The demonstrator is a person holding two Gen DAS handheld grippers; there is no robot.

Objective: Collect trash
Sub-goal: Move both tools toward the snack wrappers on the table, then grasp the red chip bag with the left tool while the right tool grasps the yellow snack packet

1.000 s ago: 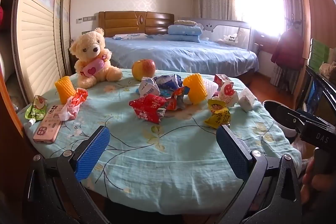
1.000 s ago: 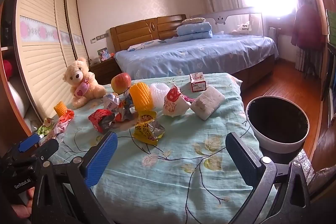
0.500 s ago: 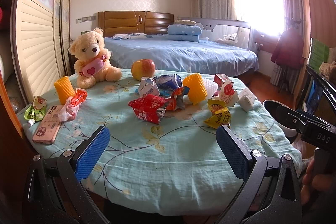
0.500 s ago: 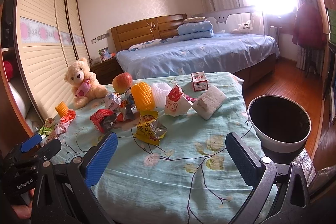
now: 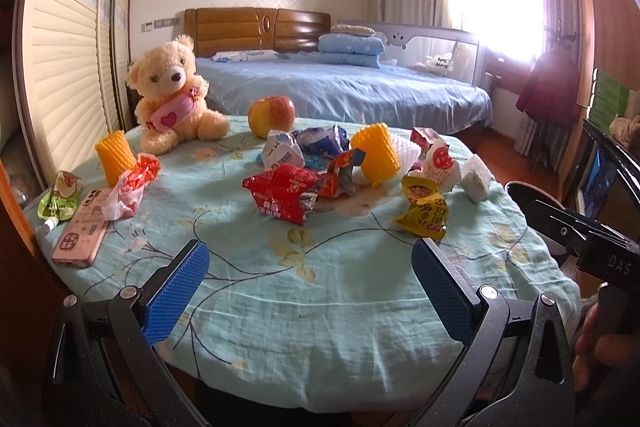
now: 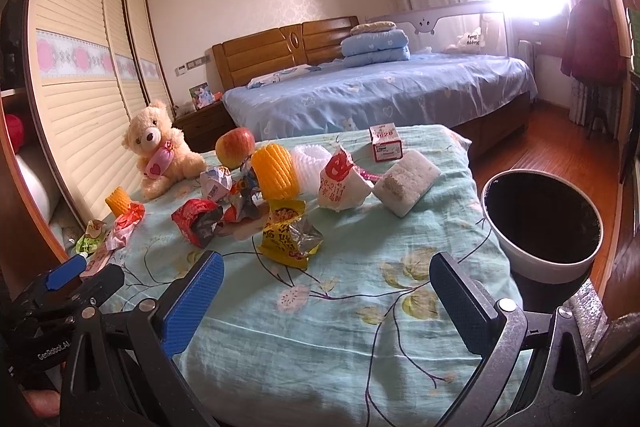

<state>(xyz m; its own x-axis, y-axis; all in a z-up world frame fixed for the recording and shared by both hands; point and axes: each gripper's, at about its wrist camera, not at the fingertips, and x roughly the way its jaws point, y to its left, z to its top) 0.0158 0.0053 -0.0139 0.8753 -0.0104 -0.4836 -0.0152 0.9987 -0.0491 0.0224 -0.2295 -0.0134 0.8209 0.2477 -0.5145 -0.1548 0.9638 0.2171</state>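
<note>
Crumpled wrappers litter a table under a light green flowered cloth (image 5: 320, 287): a red wrapper (image 5: 282, 193), a yellow one (image 5: 424, 211) (image 6: 288, 233), a white-and-red one (image 6: 340, 183) and a blue-white one (image 5: 316, 143). A white bin with a black inside (image 6: 540, 223) stands at the table's right edge. My left gripper (image 5: 306, 291) hovers open over the near edge, nothing between its blue pads. My right gripper (image 6: 326, 299) is open too, in front of the yellow wrapper with the bin to its right.
A teddy bear (image 5: 172, 99), an apple (image 5: 271, 115), yellow foam sleeves (image 5: 376, 153), a pink phone (image 5: 82, 227), a green pouch (image 5: 60, 195) and a small carton (image 6: 384, 143) also sit on the table. A bed (image 6: 380, 91) lies beyond, a wardrobe (image 5: 68, 47) at left.
Both grippers have risen and tilted slightly; the scene sits a little lower in the views. Nothing on the table has moved and both grippers stay open.
</note>
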